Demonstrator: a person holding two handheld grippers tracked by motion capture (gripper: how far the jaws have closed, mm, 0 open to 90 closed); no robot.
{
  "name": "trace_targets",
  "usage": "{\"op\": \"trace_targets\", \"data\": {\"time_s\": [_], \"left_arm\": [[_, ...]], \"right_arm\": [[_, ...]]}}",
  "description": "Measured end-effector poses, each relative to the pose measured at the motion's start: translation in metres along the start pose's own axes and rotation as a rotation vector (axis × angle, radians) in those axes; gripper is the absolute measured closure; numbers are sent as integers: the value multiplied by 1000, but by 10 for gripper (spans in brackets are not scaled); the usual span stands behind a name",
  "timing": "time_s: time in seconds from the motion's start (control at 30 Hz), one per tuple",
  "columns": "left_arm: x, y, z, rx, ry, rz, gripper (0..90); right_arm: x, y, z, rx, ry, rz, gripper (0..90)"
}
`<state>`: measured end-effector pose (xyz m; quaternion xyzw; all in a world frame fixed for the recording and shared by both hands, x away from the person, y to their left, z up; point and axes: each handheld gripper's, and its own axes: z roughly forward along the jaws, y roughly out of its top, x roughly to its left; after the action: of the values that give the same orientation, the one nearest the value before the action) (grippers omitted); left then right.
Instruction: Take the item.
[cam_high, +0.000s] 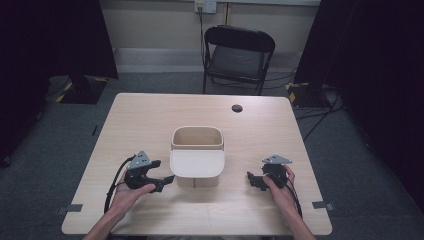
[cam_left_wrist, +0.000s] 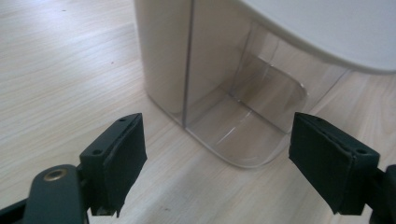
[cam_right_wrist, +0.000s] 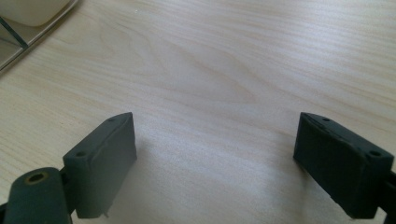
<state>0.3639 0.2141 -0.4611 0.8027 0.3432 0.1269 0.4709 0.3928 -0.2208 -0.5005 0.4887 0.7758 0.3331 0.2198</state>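
In the middle of the high view a beige container (cam_high: 197, 156) stands on the wooden table (cam_high: 150, 115), with its pale lid (cam_high: 197, 163) tilted over the near side, so the front wall below it is mostly covered. At the lower left of that view the left gripper (cam_high: 168, 181) points toward the container's near left corner, very close to it; whether it touches I cannot tell from there. In the left gripper view the jaws stand wide apart with nothing between them, and just ahead is a transparent part of the container (cam_left_wrist: 243, 126), cut off at the top by the lid's edge (cam_left_wrist: 327, 28). At the lower right of the high view the right gripper (cam_high: 256, 181) is apart from the container. In the right gripper view its jaws are also wide open over bare table (cam_right_wrist: 224, 70), and a corner of the container (cam_right_wrist: 23, 21) shows at the upper left, cut by the frame.
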Motion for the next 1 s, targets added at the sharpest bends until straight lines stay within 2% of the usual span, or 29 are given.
{"op": "trace_targets", "data": {"time_s": [0.07, 0.17, 0.2, 0.5, 0.57, 0.67, 0.8, 1.0], "left_arm": [[-1, 1, 1, -7, -21, -4, 183], [-2, 3, 1, -7, -26, 7, 178], [-3, 3, 1, -11, -33, -2, 176], [-7, 6, 0, -32, -39, 8, 170], [-7, 7, 0, -34, -35, 21, 171], [-8, 8, -1, -52, -44, 13, 171], [-9, 9, -1, -51, -35, 33, 169], [-11, 11, -1, -58, -40, 28, 159]], "right_arm": [[0, 0, 0, 0, -1, 1, 123], [0, 0, 0, 1, -1, 0, 123], [0, 0, 0, -1, -2, 0, 122], [0, 0, 0, -1, -1, -1, 122], [0, 0, 0, -1, -1, -1, 122], [0, 0, 0, -1, -1, -1, 122], [0, 0, 0, 0, -1, 1, 122], [0, 0, 0, 0, -1, 1, 122]]}}
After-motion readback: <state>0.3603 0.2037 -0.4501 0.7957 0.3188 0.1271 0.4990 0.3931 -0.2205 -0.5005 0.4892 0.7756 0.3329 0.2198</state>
